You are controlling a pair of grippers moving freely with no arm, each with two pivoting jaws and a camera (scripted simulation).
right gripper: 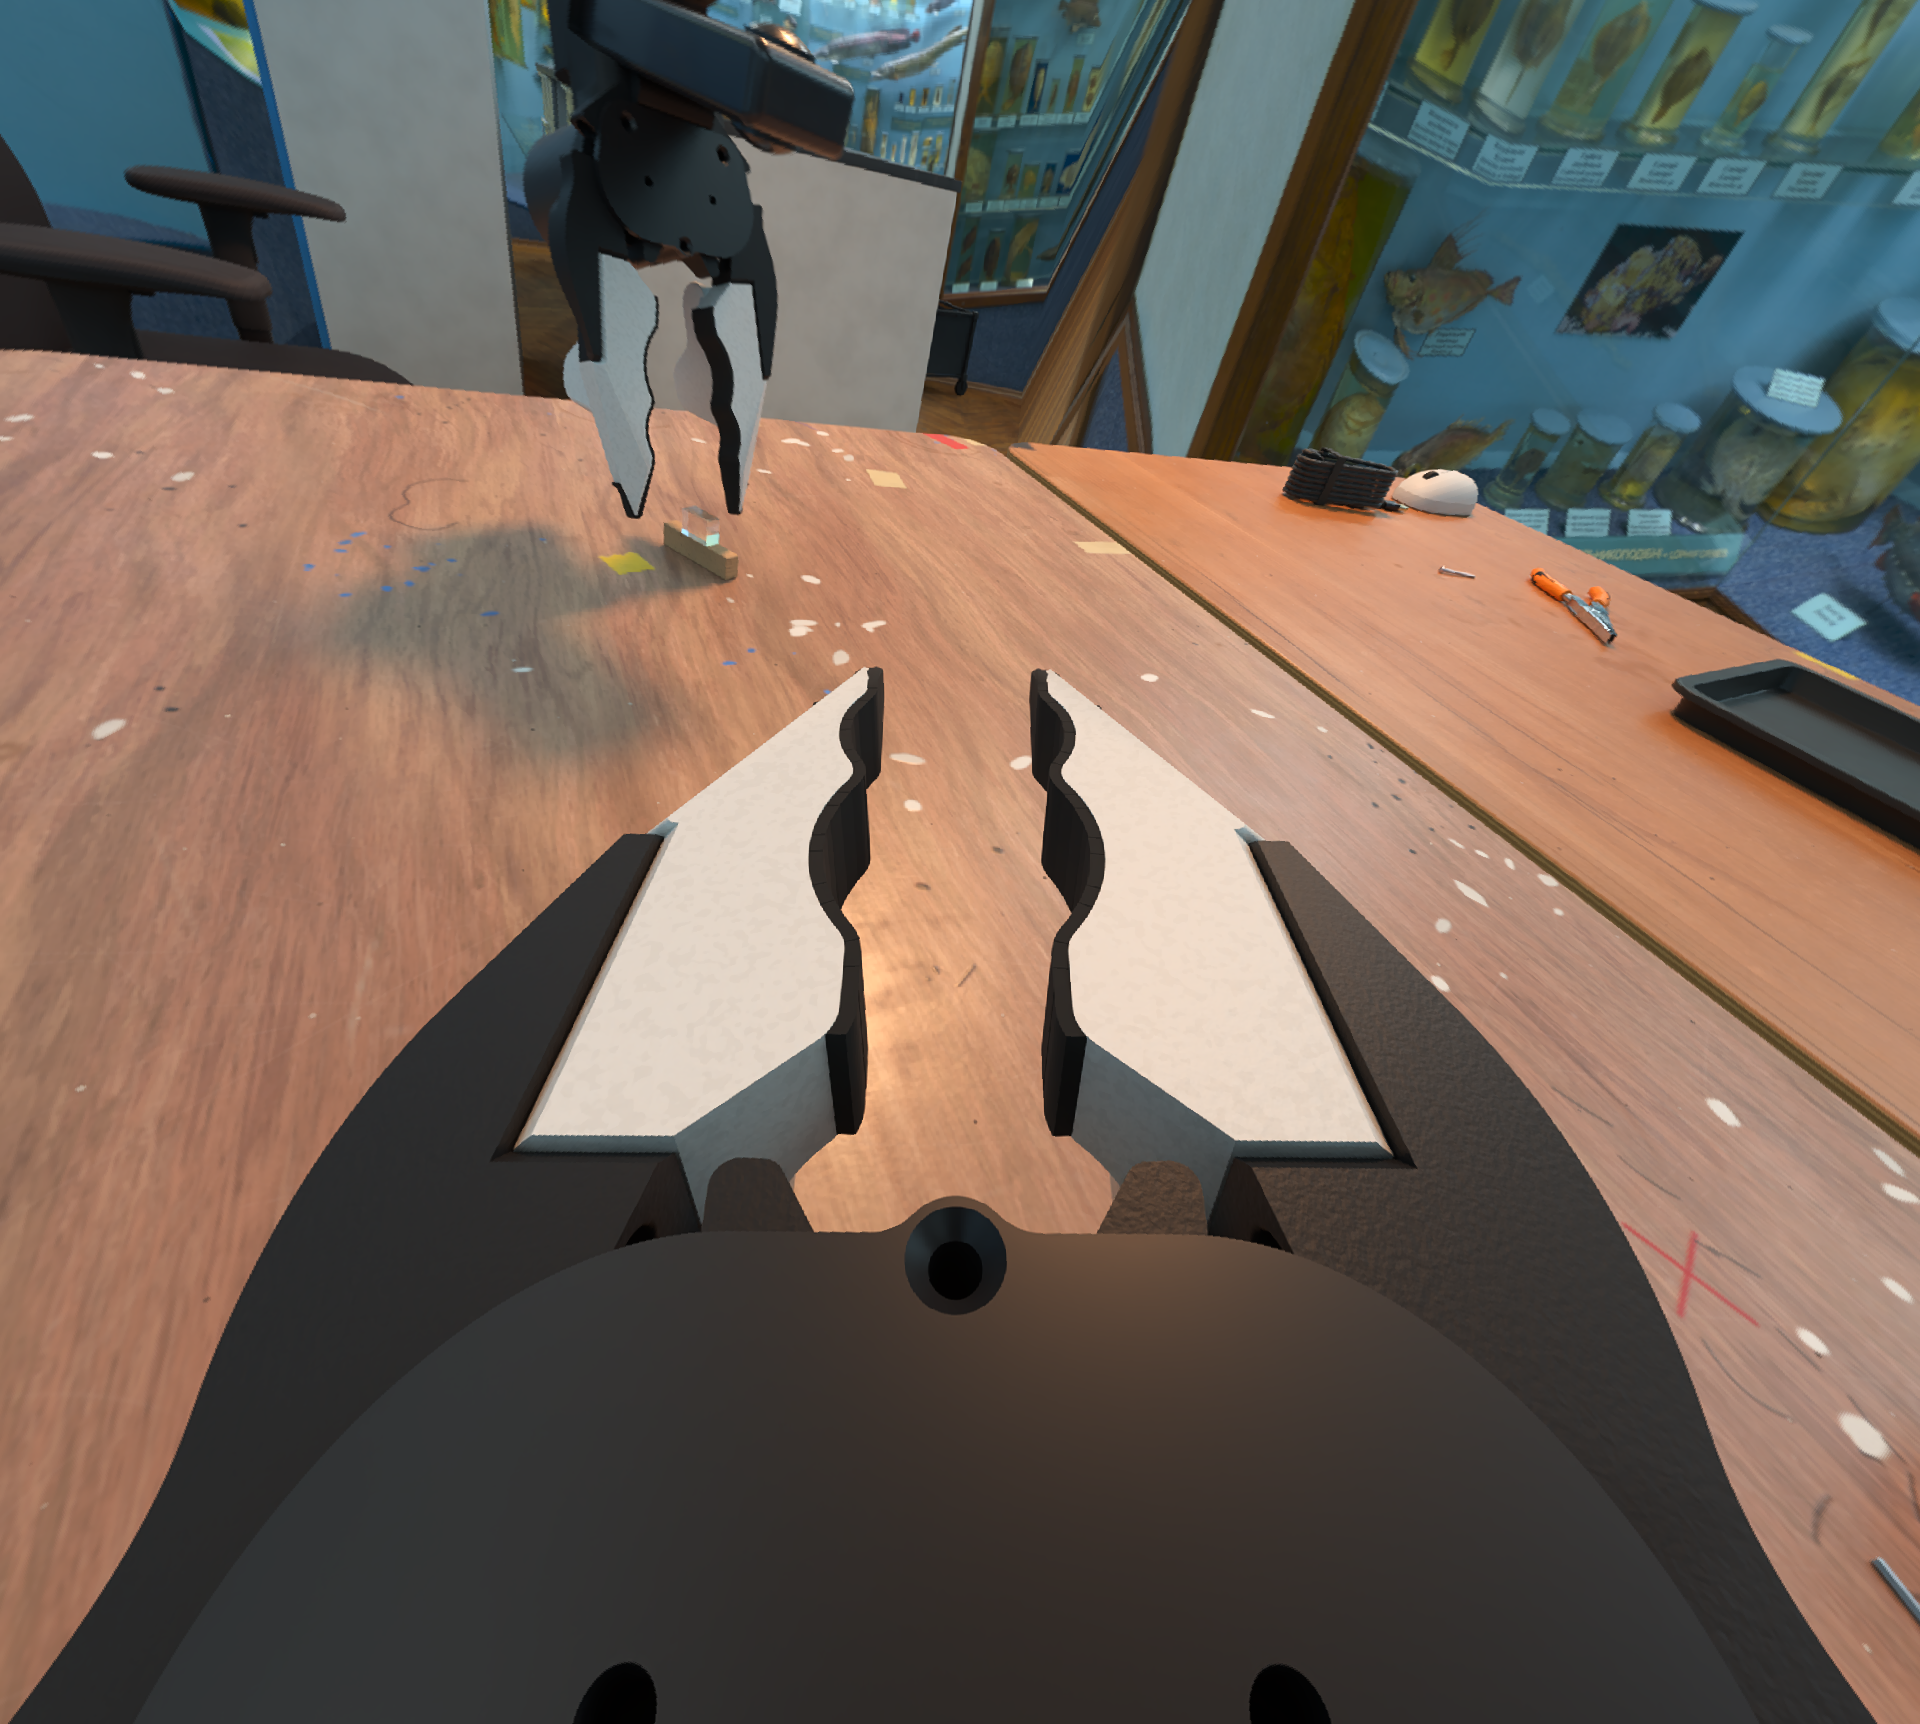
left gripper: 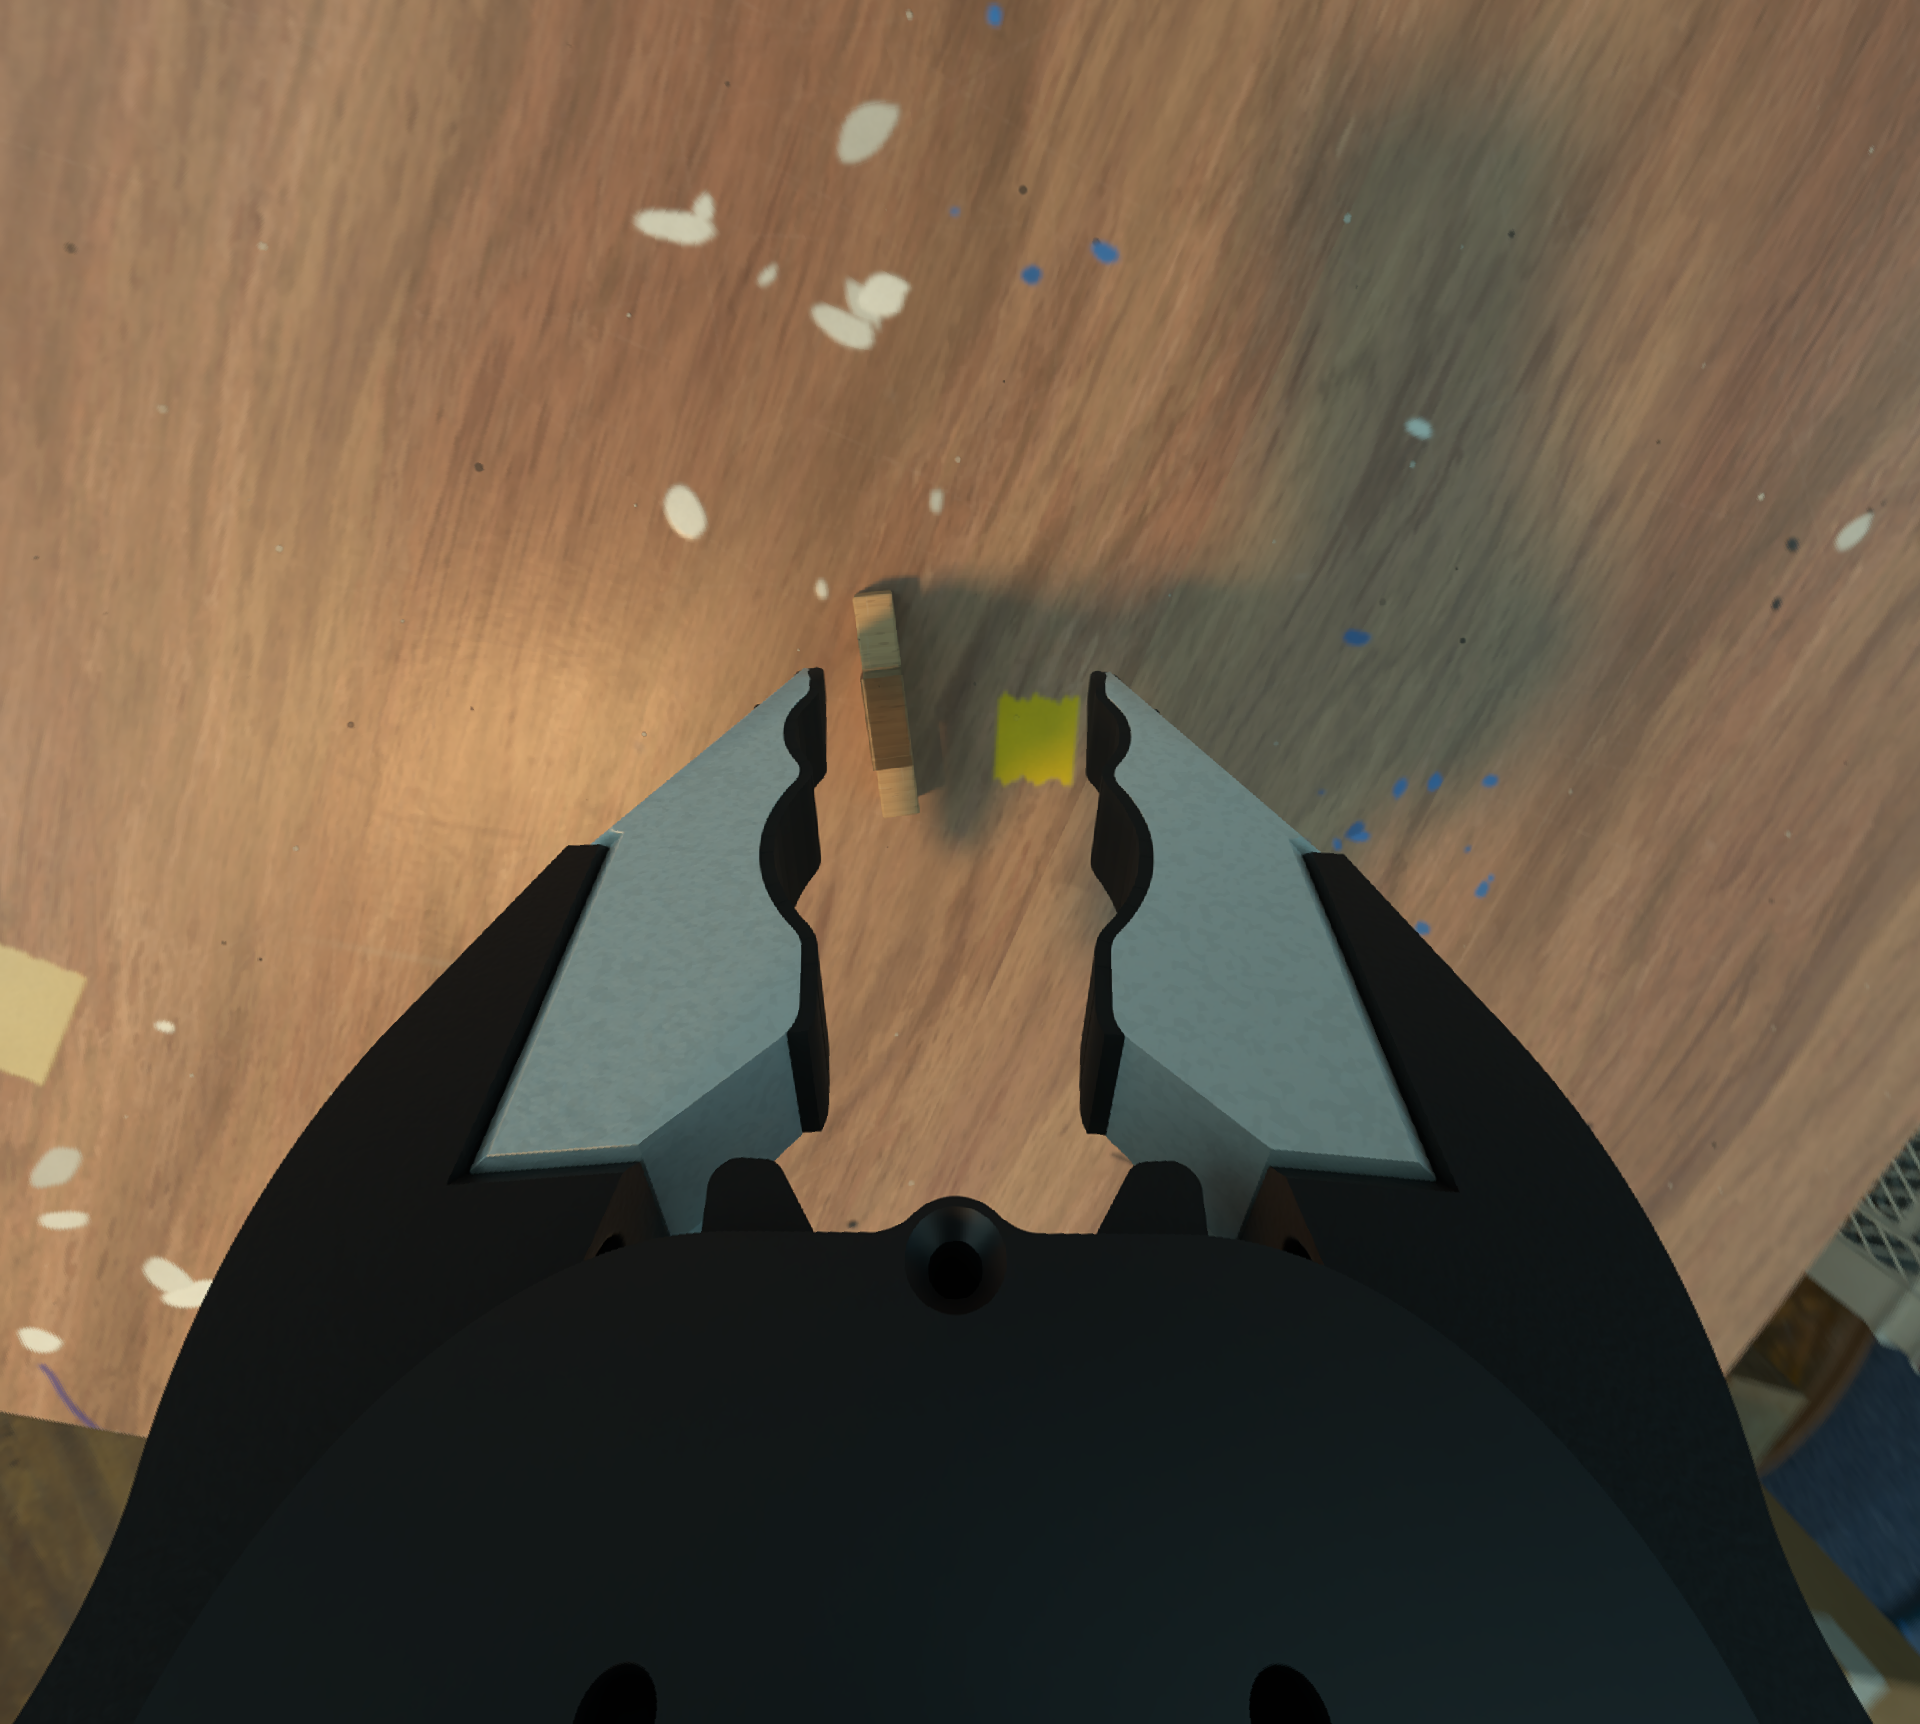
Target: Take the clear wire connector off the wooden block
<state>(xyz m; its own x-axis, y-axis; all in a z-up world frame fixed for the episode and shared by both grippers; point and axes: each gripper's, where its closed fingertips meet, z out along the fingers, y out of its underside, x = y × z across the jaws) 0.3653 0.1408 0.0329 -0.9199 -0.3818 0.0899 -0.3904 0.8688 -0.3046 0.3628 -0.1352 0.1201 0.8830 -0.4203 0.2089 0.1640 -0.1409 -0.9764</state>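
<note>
A small wooden block (left gripper: 885,703) lies on the wooden table (left gripper: 416,324), seen from above in the left wrist view. The clear wire connector (left gripper: 886,724) sits on its middle, hard to make out from above. My left gripper (left gripper: 954,677) hangs open above the block, which lies near the left fingertip. In the right wrist view the block (right gripper: 702,554) carries the clear connector (right gripper: 702,524), with the left gripper (right gripper: 684,505) open just above it, apart from it. My right gripper (right gripper: 956,677) is open and empty, low over the table, well short of the block.
A yellow patch (left gripper: 1035,739) marks the table beside the block. On the adjoining table to the right lie a black tray (right gripper: 1808,729), an orange-handled tool (right gripper: 1569,599), a white mouse (right gripper: 1439,492) and a black cable bundle (right gripper: 1338,477). A chair (right gripper: 156,251) stands far left.
</note>
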